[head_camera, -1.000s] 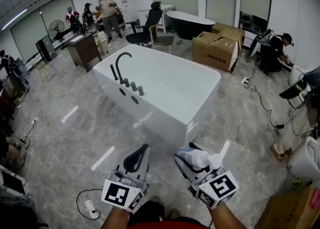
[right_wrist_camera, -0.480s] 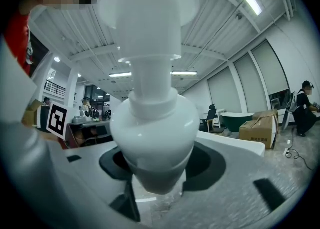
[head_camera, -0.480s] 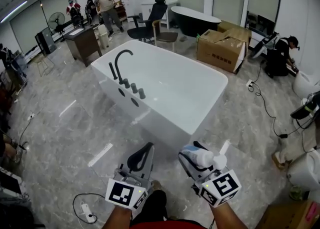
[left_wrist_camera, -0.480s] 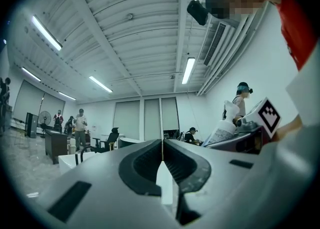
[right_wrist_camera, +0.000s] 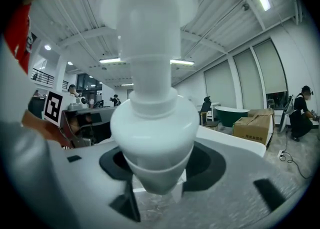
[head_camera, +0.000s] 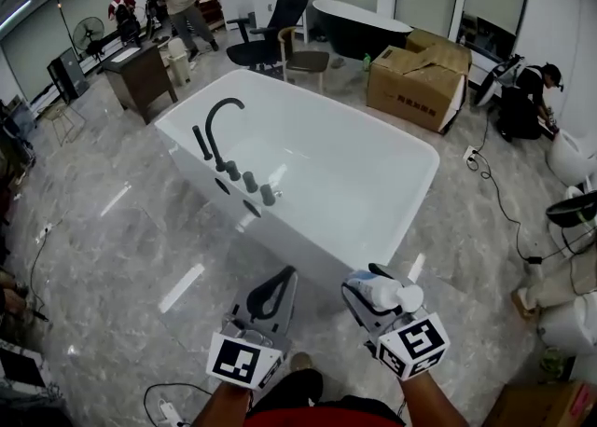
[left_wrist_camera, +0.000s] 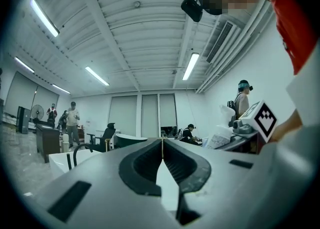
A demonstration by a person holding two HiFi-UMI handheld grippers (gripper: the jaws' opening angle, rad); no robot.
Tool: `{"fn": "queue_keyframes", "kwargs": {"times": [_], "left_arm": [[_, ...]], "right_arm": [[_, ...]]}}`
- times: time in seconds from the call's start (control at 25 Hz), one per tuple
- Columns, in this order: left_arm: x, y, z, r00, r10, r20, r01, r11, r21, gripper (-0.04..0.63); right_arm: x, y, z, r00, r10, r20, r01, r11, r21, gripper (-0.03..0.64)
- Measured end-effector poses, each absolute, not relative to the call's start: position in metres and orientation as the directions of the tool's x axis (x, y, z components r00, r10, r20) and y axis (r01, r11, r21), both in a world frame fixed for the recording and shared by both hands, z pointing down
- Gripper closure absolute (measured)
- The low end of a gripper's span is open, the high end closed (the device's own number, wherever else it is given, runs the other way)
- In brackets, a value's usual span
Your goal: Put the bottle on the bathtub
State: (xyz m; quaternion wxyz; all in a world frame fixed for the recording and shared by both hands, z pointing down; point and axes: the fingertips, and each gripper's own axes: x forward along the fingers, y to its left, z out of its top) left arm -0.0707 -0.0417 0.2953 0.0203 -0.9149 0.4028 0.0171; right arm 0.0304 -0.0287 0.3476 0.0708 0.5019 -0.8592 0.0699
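A white bottle (head_camera: 384, 295) with a wide cap lies across my right gripper (head_camera: 366, 287), which is shut on it; in the right gripper view the bottle (right_wrist_camera: 152, 108) fills the middle, clamped between the jaws. My left gripper (head_camera: 278, 282) is shut with nothing in it, its jaws (left_wrist_camera: 162, 148) pressed together. Both are held low, just in front of the near corner of the white bathtub (head_camera: 392, 229). A black faucet (head_camera: 219, 127) and several knobs sit on the tub's left rim.
A brown cardboard box (head_camera: 415, 80) and a dark tub (head_camera: 359, 29) stand beyond the bathtub. An office chair (head_camera: 270, 38) and a wooden desk (head_camera: 135, 75) are at the back left, with people nearby. A person (head_camera: 522, 99) crouches at the right. Cables lie on the marble floor.
The view has moved closer to the bathtub, whose near corner now sits just ahead of both grippers. The right gripper still holds the bottle; the left stays shut.
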Motion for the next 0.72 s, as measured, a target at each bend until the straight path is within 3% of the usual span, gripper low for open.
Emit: {"fn": "queue_keyframes", "kwargs": {"times": [0.72], "left_arm": [[-0.067, -0.195, 0.384, 0.629, -0.777, 0.036, -0.777, -0.628, 0.028, 0.581]], "right_arm": [[0.034, -0.19, 0.481, -0.475, -0.763, 0.438, -0.848, 0.53, 0.005, 0.376]]}}
